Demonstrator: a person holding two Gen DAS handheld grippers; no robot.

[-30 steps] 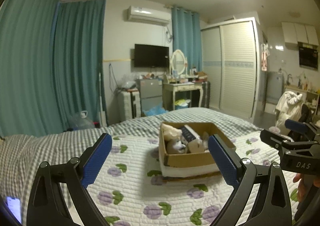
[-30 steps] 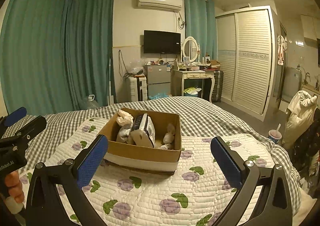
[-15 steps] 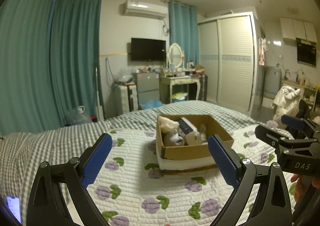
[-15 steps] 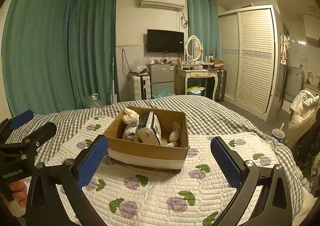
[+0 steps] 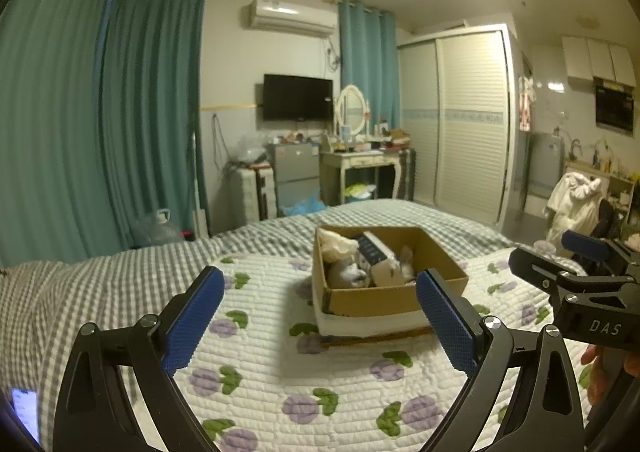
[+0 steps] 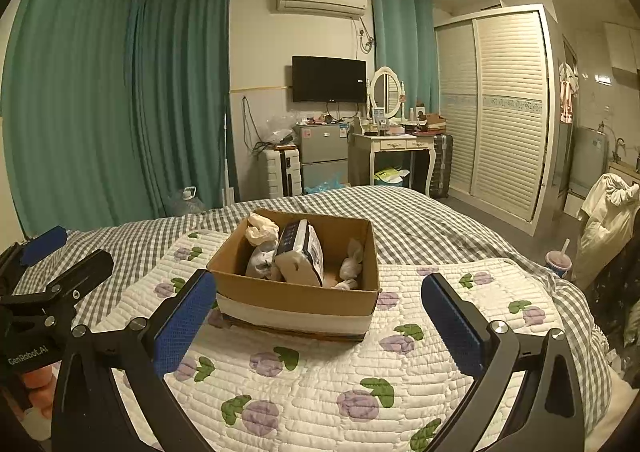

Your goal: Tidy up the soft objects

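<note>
A cardboard box point(image 5: 372, 298) point(image 6: 296, 298) stands on the flowered quilt point(image 5: 280, 380) point(image 6: 320, 384) of a bed. It holds a cream soft bundle point(image 6: 262, 229), a white and dark pack point(image 6: 302, 252), a grey-white soft item point(image 6: 258, 262) and small white soft pieces point(image 6: 352, 252). My left gripper point(image 5: 320, 312) is open and empty, above the quilt short of the box. My right gripper point(image 6: 320, 316) is open and empty, short of the box's near wall. Each gripper shows at the edge of the other's view.
A grey checked blanket point(image 6: 420, 220) covers the far bed. Beyond it stand a white suitcase point(image 6: 280, 174), a small fridge point(image 6: 322, 156), a dressing table with mirror point(image 6: 394, 144) and a wardrobe point(image 6: 504, 108). A drink cup point(image 6: 558, 262) stands at the right bed edge. A phone point(image 5: 26, 412) lies bottom left.
Both grippers have risen and tilted slightly, so the box sits lower in both views. Both stay open and empty. The box has not moved.
</note>
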